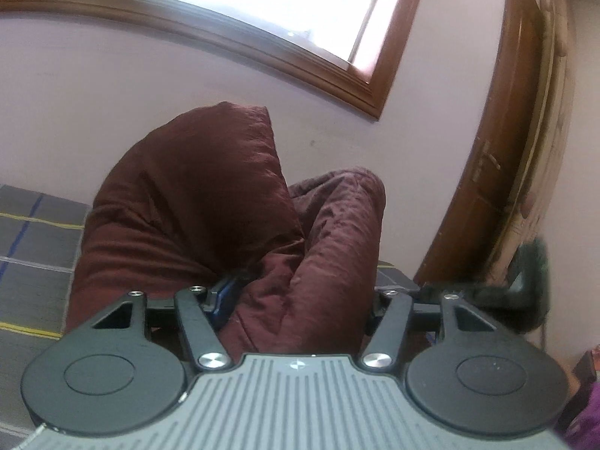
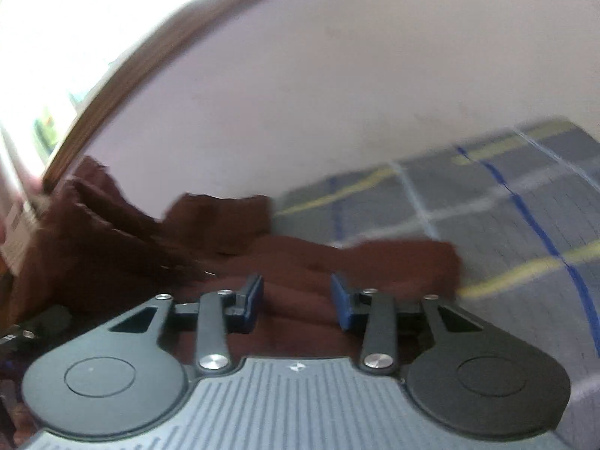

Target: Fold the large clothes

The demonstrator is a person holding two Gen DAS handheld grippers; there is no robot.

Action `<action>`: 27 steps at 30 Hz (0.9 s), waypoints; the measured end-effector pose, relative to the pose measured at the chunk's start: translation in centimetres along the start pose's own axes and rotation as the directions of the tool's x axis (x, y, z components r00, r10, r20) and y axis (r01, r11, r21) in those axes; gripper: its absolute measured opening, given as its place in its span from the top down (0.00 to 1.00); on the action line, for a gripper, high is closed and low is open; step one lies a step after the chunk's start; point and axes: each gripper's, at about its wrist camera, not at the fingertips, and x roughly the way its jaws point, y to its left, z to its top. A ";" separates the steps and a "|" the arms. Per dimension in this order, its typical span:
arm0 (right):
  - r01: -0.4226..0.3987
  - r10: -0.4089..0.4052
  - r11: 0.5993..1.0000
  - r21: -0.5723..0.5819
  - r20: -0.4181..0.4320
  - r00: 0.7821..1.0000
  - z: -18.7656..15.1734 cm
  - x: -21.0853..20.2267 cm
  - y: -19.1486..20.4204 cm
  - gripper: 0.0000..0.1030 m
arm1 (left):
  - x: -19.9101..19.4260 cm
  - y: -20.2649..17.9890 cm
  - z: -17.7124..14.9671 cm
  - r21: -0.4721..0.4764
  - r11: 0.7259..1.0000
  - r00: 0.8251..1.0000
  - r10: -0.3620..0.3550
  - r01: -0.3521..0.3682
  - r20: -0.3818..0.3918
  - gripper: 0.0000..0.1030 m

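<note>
maroon garment heaped on the checked bedspread, bunched against the wall | my left gripper: jaws apart, a thick fold fills the gap, grip unclear | my right gripper: jaws part-open over the garment, pads clear

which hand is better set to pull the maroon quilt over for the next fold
Left, probably. The left gripper has a thick bunch of the maroon quilt between its fingers; the right gripper stands open above flat cloth, its view blurred.

One maroon quilted garment, one checked bedsheet, one window, two hand-held grippers.
</note>
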 end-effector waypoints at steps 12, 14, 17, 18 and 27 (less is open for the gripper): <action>-0.153 0.176 0.968 0.200 -0.101 0.979 1.7 8.8 -3.3 0.71 | 4.5 -6.8 -3.3 0.088 0.989 0.992 -0.114 0.119 -0.060 0.42; -0.208 0.241 0.943 0.261 -0.101 0.965 1.8 9.3 -4.4 0.71 | 6.0 -7.8 -4.1 0.113 0.983 0.987 -0.132 0.142 -0.094 0.43; -0.296 0.334 0.870 0.395 -0.031 0.942 2.0 8.2 -7.2 0.69 | 7.5 -8.3 -5.1 0.142 0.978 0.983 -0.135 0.152 -0.128 0.51; -0.297 0.319 0.864 0.407 0.014 0.948 2.4 6.7 -8.0 0.69 | 7.6 -8.2 -5.4 0.150 0.977 0.982 -0.136 0.155 -0.130 0.54; -0.309 0.314 0.945 0.106 -0.031 0.949 7.6 -0.7 -1.0 0.00 | 7.2 -7.7 -6.4 0.158 0.973 0.981 -0.147 0.167 -0.128 0.55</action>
